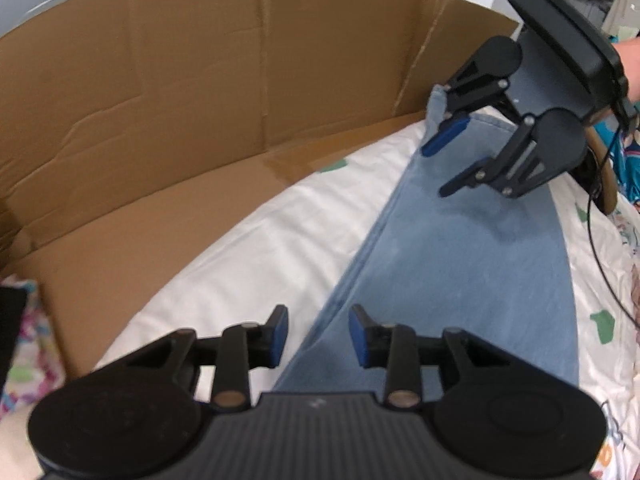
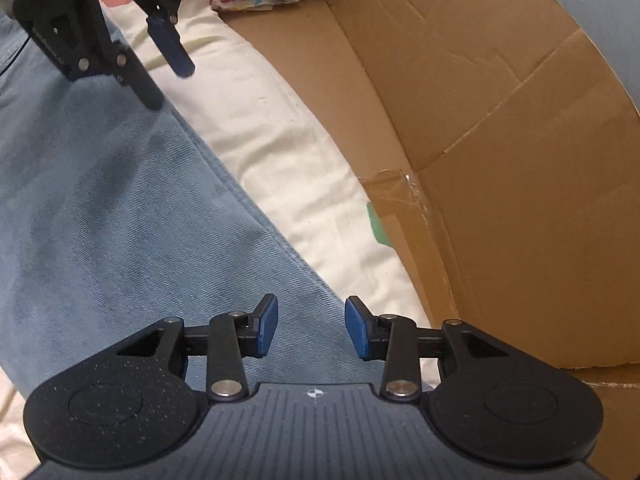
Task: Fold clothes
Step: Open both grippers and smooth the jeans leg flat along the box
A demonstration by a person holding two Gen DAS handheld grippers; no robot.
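Left tongs (image 1: 318, 336) spread, gripping nothing, straddling the seam edge of the jeans (image 1: 460, 264); right tongs (image 2: 311, 328) likewise spread and unloaded, poised over the same edge at the hem end; jeans lie flat on the bed sheet (image 1: 256, 248), long axis running 6 to 1 o'clock in left view; both tongs equally near the edge; cardboard sheet (image 1: 160, 100) stands at 10 o'clock, just beside the bed, probably limiting a sideways fold.
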